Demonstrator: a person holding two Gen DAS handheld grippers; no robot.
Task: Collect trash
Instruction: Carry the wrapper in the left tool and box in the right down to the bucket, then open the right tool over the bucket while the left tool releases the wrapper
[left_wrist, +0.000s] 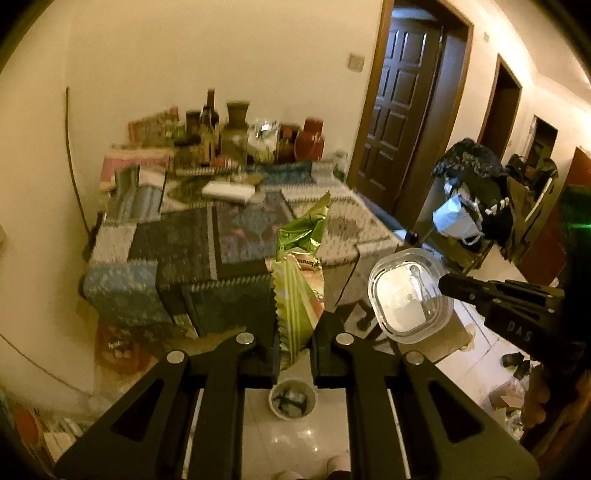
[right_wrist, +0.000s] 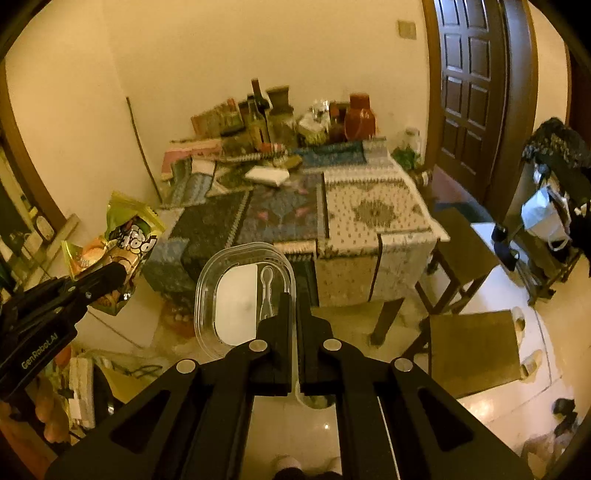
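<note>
Trash is riding in both grippers above a small bin (left_wrist: 292, 399) on the near floor. Left gripper (left_wrist: 294, 354) is pinching a crinkly snack bag (left_wrist: 299, 280) by its crimped edge; it looks light, floppy and slick, so the seam seems the best hold. Right gripper (right_wrist: 294, 354) is squeezing the rim of a clear tub (right_wrist: 245, 299), probably light, thin and springy, liable to pivot or crack if pinched hard. Far off is the table (right_wrist: 373, 218).
</note>
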